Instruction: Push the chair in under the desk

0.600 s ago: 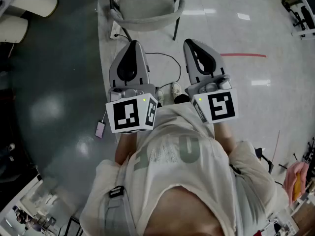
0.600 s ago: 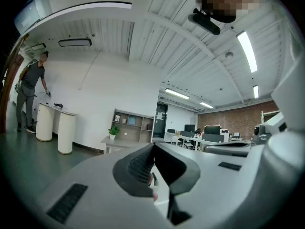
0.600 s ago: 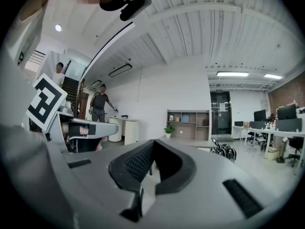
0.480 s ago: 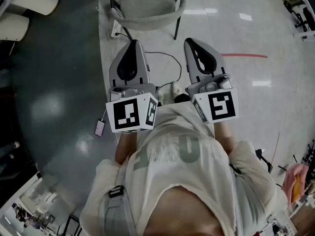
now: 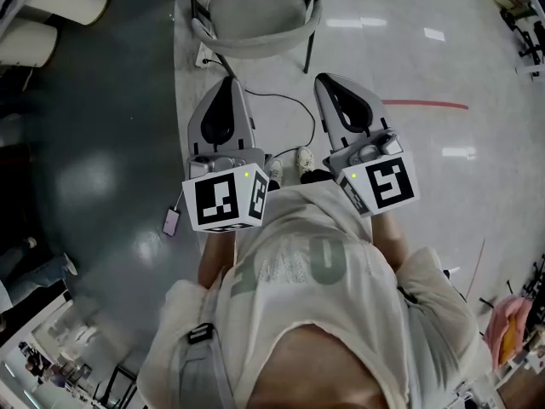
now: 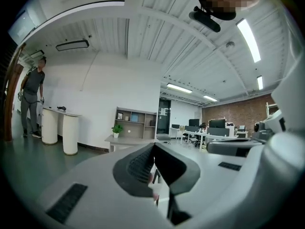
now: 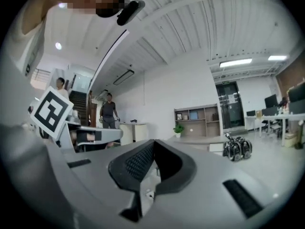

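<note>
Grey shell, black legs: one chair (image 5: 255, 11) stood at the top centre of the head view, on the pale floor (image 5: 409, 49) right at the edge of a dark grey stretch of floor (image 5: 94, 143) that filled the left side. Two grippers were out in front of the person, side by side and level, both aimed up the frame toward that chair and well short of it.

The left gripper (image 5: 229, 82) had its fingers (image 6: 138, 168) pressed together with nothing between them, as its own view showed. The same went for the right gripper (image 5: 329, 80): its fingers (image 7: 136, 163) were closed and empty. Each gripper carried one marker cube, so two in all, at lower centre (image 5: 223, 198) and just right of it (image 5: 381, 186).

Below the grippers, two pale shoes (image 5: 302, 154) peeked out. One thin black cable (image 5: 285, 100) curled across the floor between the grippers and the chair. One red line (image 5: 426, 105) ran off to the right.

In the left gripper view, two white round pedestals (image 6: 70, 133) stood at the left with one person (image 6: 32, 97) beside them, and one potted plant (image 6: 116, 129) sat by a shelf unit (image 6: 136, 120). The right gripper view caught two people (image 7: 109, 109) at the left.
</note>
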Demonstrator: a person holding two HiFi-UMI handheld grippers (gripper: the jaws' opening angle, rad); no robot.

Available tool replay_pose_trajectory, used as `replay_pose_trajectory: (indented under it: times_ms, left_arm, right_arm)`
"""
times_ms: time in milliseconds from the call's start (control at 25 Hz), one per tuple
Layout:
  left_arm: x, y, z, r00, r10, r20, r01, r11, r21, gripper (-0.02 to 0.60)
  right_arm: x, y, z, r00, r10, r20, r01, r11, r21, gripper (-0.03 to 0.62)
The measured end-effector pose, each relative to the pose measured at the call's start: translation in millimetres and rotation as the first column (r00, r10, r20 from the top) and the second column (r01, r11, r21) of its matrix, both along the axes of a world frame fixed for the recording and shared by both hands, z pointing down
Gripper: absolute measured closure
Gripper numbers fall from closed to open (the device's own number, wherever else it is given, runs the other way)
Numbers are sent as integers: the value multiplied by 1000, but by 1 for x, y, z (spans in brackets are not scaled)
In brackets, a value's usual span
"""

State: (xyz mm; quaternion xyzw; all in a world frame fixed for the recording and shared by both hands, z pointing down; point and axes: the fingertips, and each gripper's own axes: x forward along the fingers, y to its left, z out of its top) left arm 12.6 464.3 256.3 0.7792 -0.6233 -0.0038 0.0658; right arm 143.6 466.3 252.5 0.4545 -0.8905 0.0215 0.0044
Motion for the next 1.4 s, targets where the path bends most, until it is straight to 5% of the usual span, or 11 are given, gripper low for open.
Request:
replay_pose_trajectory:
  times_ms: [320, 640, 840, 920, 1120, 1280, 1400]
  left_arm:
    - [16, -14, 13, 996, -79, 28, 79, 997, -2, 566]
    - [5, -43, 39, 996, -45, 80, 49, 997, -56, 565]
    - [-4, -87, 63, 993, 37, 108, -27, 995, -93, 560]
    - [-8, -111, 75, 987, 104, 121, -89, 989, -122, 495]
    - [-16, -167, 110, 934, 292, 207, -246, 943, -223, 428]
    - [-29, -203, 150, 867, 448, 219, -360, 866, -348, 426]
    - [-40, -221, 176, 801, 554, 226, -427, 794, -433, 425]
  right_arm:
    - [30, -23, 32, 959, -174, 223, 209, 967, -148, 574]
    - [10, -53, 55, 957, -252, 146, 278, 940, -196, 560]
    - [-13, -86, 72, 954, -286, 88, 298, 930, -215, 431]
    - [-25, -108, 82, 955, -292, 56, 297, 927, -229, 414]
    - [-55, -160, 111, 949, -309, -66, 275, 912, -304, 414]
    - [-78, -200, 154, 901, -333, -279, 232, 912, -339, 414]
    - [-96, -207, 189, 833, -430, -347, 253, 855, -452, 414]
